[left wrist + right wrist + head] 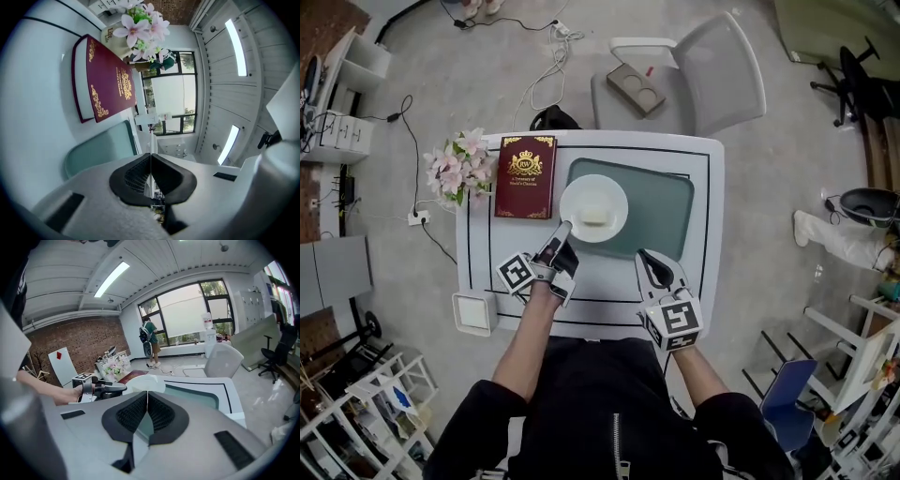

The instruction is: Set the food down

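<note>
Your left claw [562, 232] is clamped on the near-left rim of the round white plate [619, 192]. The left gripper view shows the thin rim edge-on between the pads. The pale rectangular block of food [594, 217] sits on the plate's middle. The plate is over the middle of the white black-lined table [581, 302], overlapping the left edge of the grey-green rounded placemat [666, 211]. Can't tell if it's resting or a touch above. Your right claw [649, 262] is closed on nothing, by the table's near edge, right of the plate and apart from it.

The set-down looks nearly done, with only the release left.

Risks:
- **Tilt:** one claw on a thin rim means the far side could dip and the block could slide toward the far edge.
- **Rocking:** the plate straddles the placemat's edge (part on mat, part on bare table, by the look), so it may rock once you let go.
- **Dragging:** pull back before the pads part and you'd drag the plate toward the near edge.
- **Book:** the burgundy gold-printed book [526, 176] lies just beside the plate toward the far left corner, so a leftward swing could knock the rim into it.
</note>
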{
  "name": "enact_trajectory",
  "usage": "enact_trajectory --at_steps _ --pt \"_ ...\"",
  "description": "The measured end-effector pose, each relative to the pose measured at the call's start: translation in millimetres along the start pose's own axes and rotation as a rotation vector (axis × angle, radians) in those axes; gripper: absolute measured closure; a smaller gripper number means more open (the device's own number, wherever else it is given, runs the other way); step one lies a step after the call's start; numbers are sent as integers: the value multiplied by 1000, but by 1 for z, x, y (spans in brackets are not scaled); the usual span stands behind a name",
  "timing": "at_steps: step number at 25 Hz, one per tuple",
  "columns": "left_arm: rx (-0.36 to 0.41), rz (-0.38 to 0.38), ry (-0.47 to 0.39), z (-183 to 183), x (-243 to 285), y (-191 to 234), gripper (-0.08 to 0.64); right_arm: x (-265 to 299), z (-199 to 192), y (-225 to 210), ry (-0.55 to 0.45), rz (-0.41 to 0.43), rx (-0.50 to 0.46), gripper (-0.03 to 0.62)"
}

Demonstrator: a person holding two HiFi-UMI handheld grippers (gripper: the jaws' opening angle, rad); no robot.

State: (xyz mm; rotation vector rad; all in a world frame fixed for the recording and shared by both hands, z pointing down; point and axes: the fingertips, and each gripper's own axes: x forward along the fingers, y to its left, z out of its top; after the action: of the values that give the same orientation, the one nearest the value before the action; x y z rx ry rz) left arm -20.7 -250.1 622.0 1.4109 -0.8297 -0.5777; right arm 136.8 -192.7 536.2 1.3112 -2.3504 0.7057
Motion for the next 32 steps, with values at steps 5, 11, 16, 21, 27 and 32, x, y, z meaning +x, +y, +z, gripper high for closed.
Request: enact_trajectory --at_steps 5,11,16,21,27,32 --pt "10 33 66 -21 28 16 548 -7 -5 -22 2 -32 18 581" --pt "46 44 157 -51 60 29 548 -14 -11 -37 -3 -62 42 581" --pt "51 82 220 -79 78 43 548 -19 -17 -44 -1 -79 60 581" --pt "63 93 269 -101 92 47 548 -24 -21 -50 0 -95 73 581" --pt "61 120 292 -114 95 55 548 -28 -26 -54 0 -110 87 581" --pt "52 191 291 -115 99 60 548 -26 -26 -53 5 -107 91 581"
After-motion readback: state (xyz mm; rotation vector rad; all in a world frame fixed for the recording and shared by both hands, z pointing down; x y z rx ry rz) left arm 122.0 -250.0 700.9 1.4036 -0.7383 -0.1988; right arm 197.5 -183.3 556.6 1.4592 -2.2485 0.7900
